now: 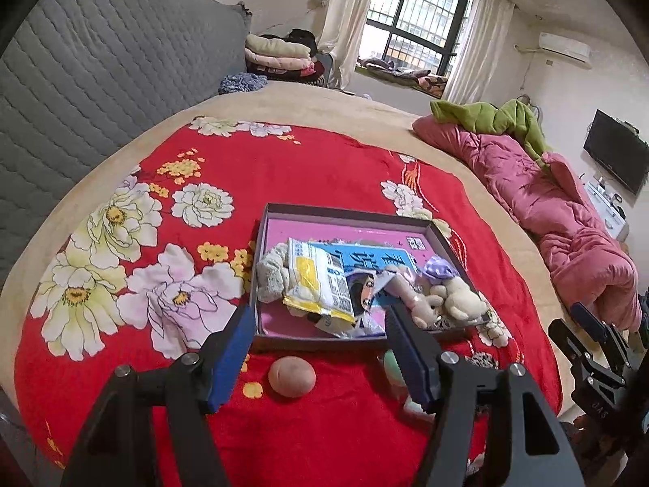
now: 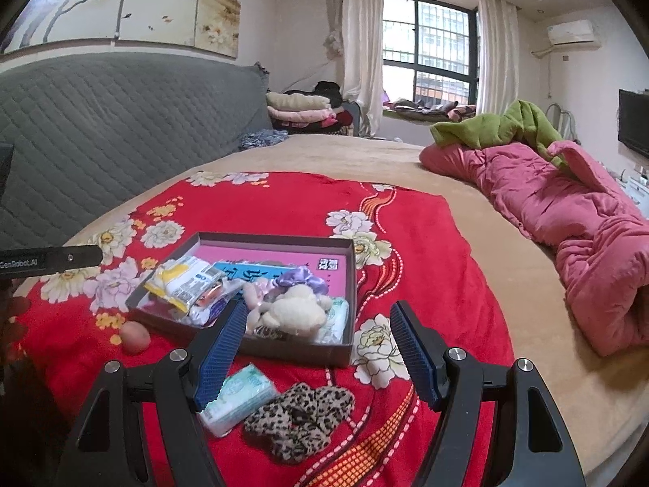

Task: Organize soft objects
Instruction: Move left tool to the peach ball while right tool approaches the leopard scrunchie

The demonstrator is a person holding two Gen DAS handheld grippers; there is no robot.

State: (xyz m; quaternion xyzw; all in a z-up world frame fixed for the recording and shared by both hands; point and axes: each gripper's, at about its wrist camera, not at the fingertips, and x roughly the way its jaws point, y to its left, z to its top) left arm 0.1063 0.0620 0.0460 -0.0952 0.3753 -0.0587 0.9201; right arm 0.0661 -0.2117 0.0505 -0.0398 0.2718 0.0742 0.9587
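Both grippers angled downward | left gripper agape | right gripper agape

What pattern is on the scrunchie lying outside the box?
Leopard print, tan with dark spots: the scrunchie shows best in the right wrist view.

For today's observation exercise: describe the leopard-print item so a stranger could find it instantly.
Start at the red floral blanket on the bed, then find the shallow cardboard box. Just in front of it, outside the box, lies the leopard-print scrunchie, beside a pale tissue pack. Only it is spotted brown and ruffled.
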